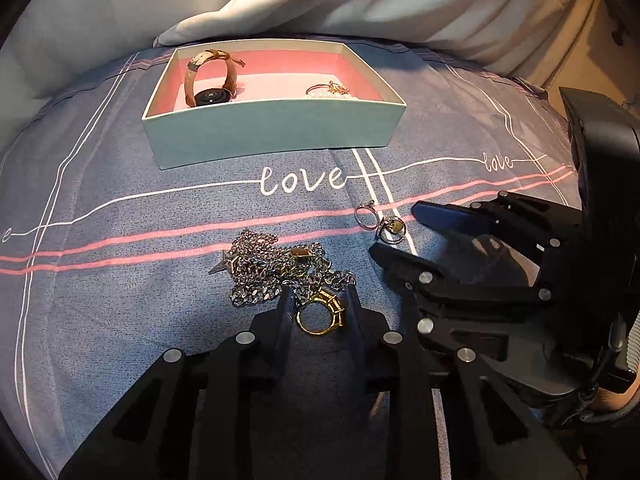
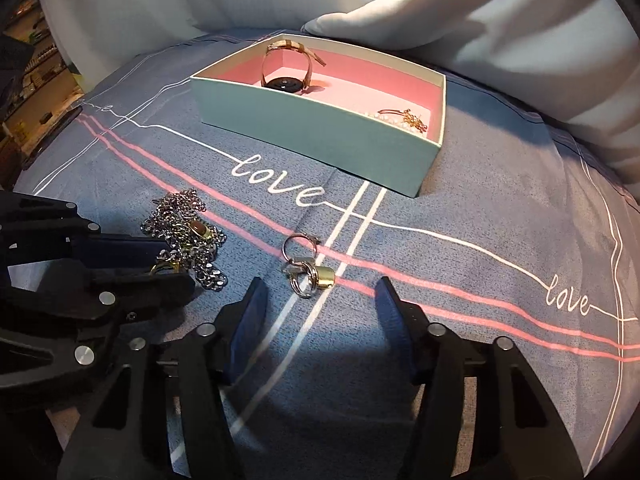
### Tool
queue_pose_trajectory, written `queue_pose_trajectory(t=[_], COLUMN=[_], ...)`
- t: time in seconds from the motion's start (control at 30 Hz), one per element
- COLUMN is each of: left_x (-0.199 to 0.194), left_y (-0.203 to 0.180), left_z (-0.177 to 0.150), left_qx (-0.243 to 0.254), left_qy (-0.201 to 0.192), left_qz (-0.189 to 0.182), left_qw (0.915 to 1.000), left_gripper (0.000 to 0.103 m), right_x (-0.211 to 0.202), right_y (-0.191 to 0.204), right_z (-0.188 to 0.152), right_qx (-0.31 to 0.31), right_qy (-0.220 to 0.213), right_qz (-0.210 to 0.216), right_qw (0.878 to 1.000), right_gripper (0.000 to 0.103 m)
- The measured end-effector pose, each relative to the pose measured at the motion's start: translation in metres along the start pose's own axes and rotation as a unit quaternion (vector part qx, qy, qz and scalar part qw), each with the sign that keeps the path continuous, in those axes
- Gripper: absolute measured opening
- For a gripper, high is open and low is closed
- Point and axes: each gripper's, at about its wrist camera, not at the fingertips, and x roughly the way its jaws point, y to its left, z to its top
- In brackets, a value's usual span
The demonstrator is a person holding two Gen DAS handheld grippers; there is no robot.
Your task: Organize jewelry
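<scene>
A gold ring [image 1: 321, 314] lies on the bedspread between the fingertips of my left gripper [image 1: 319, 299], whose jaws stand close on either side of it. Just beyond lies a heap of silver chains [image 1: 276, 268]; the heap also shows in the right wrist view [image 2: 182, 226]. Two silver rings [image 2: 305, 264] with a gold piece lie in front of my right gripper [image 2: 320, 298], which is open and empty. The mint box [image 1: 276, 128] with a pink inside holds a watch [image 1: 210, 80] and a small gold bracelet [image 1: 334, 89].
The bedspread [image 1: 120, 300] is blue-grey with pink and white stripes and "love" lettering. White pillows [image 1: 280, 0] lie behind the box. My right gripper [image 1: 396, 228] sits close to the right of the left one.
</scene>
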Motion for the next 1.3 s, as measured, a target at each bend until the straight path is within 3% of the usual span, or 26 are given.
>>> queue_pose_trajectory(t=[0.03, 0.13, 0.53, 0.77, 1.07, 1.3], left_x=[-0.003, -0.015, -0.041, -0.039, -0.079, -0.088], left_y=[0.001, 0.005, 0.017, 0.013, 0.013, 0.017], left_z=[0.000, 0.002, 0.018, 0.016, 0.029, 0.039], left_qx=[-0.002, -0.009, -0.034, -0.031, -0.017, -0.024], left_qy=[-0.004, -0.018, -0.053, -0.051, -0.116, -0.128], left_qz=[-0.002, -0.010, -0.011, -0.011, -0.015, -0.007], left_qw=[1.0000, 0.9998, 0.9980, 0.9982, 0.9930, 0.9915], left_gripper=[0.025, 0.025, 0.025, 0.025, 0.024, 0.020], right_x=[-0.001, -0.009, -0.049, -0.050, -0.064, -0.069], right_y=[0.002, 0.005, -0.008, -0.007, -0.005, -0.006], right_z=[0.002, 0.002, 0.015, 0.014, 0.019, 0.017], right_qx=[0.002, 0.000, 0.035, 0.040, 0.036, 0.038], right_qy=[0.000, -0.013, -0.073, -0.071, -0.094, -0.100], right_qz=[0.000, -0.007, 0.005, 0.016, 0.016, 0.016], right_qw=[1.000, 1.000, 0.997, 0.997, 0.995, 0.994], right_gripper=[0.010, 0.006, 0.005, 0.005, 0.005, 0.005])
